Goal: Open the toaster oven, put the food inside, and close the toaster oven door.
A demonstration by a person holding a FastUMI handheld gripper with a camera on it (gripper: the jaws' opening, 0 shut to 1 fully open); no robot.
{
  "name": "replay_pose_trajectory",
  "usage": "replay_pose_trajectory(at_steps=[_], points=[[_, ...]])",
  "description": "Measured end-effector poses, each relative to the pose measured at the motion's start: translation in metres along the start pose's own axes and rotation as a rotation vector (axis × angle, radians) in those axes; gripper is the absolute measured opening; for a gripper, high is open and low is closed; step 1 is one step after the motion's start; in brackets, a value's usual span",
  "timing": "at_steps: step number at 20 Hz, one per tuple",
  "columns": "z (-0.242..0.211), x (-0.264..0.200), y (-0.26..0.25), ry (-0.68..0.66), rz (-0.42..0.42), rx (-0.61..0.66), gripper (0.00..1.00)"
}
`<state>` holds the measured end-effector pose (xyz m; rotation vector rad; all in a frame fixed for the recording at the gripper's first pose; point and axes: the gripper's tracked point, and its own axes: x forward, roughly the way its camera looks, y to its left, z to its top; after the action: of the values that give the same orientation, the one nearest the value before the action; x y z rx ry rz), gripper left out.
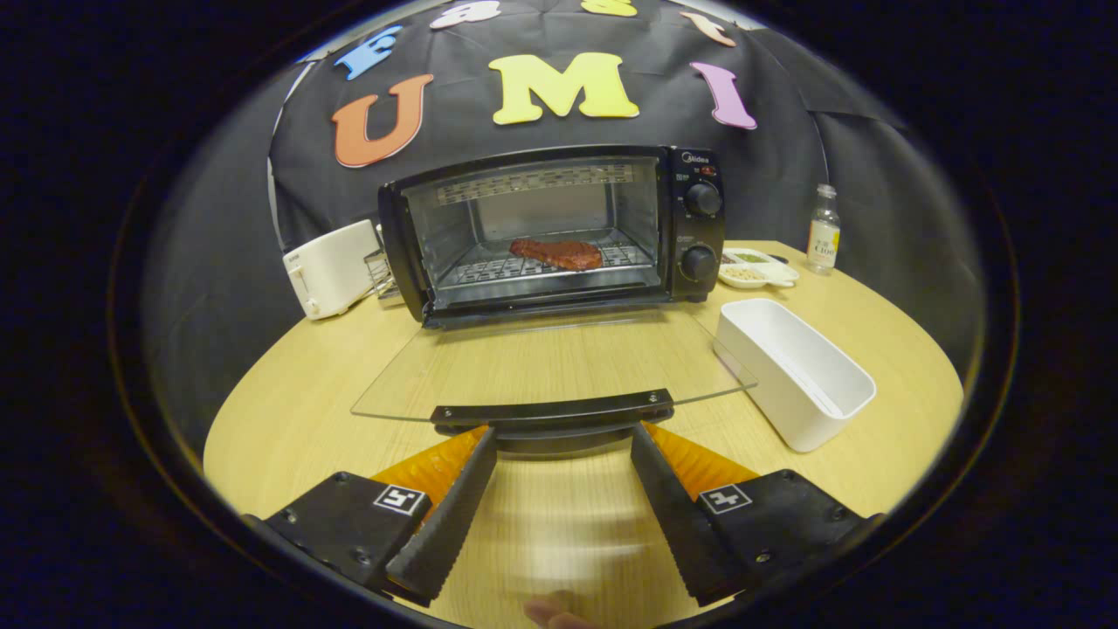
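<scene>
A black toaster oven (690, 227) stands at the back of the wooden table with its glass door (541, 362) folded down flat toward me. A brown piece of meat (556, 253) lies on the wire rack (524, 266) inside. The door's black handle (552, 411) runs along its near edge, just ahead of my fingertips. My gripper (563, 434) is open, its two fingers spread wide, with the tips just under and against the handle's near side. Nothing is held between them.
An empty white rectangular container (790, 371) lies to the right of the door. A white toaster (332, 266) stands left of the oven. Right of the oven are a small divided dish (758, 268) and a bottle (823, 229). A fingertip (555, 611) shows below the fingers.
</scene>
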<state>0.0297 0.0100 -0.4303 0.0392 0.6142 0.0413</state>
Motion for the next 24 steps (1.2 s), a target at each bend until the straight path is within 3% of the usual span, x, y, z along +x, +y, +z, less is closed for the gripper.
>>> replay_pose_trajectory(at_steps=[12, 24], points=[[0.055, -0.019, 0.01, -0.125, 0.011, -0.024, 0.99], [0.162, -0.019, 0.027, -0.269, 0.001, -0.074, 0.99]])
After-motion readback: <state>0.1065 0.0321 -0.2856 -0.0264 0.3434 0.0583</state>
